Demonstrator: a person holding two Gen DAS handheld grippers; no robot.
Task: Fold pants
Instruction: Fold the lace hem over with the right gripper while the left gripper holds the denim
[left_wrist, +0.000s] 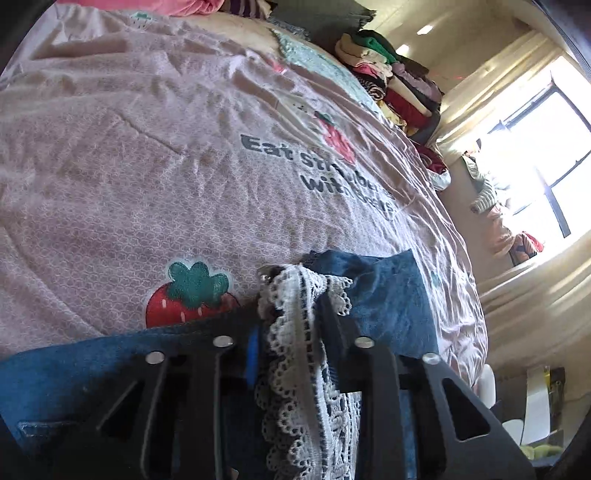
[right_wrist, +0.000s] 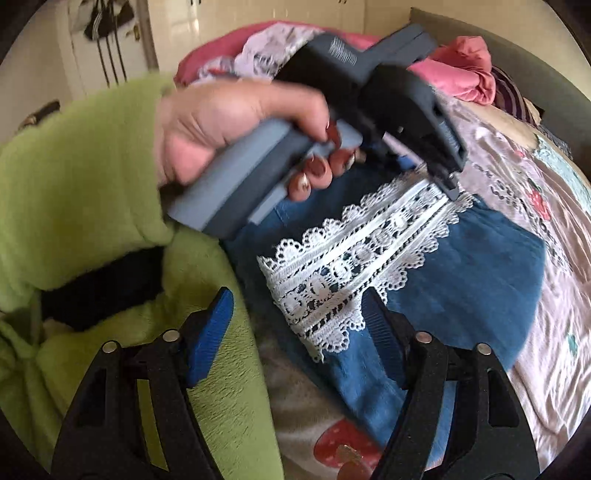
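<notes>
Left gripper (left_wrist: 291, 314) clamped on lace trim (right_wrist: 354, 266) of denim pants (right_wrist: 461, 273); right gripper (right_wrist: 299, 325) wide, at 6 o'clock of trim.

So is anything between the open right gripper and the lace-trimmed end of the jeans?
Nothing visible. The right gripper is open with its fingers on either side of the lace trim on the jeans. The left gripper already clamps the far end of that trim; the green sleeve stays off to the side.

Bed (left_wrist: 147, 147) under pink strawberry-print sheet. Folded clothes stack (left_wrist: 391, 81) at far edge. Bright window (left_wrist: 546, 147), pale curtains (left_wrist: 491, 77). Cream walls, white door (right_wrist: 107, 40).
</notes>
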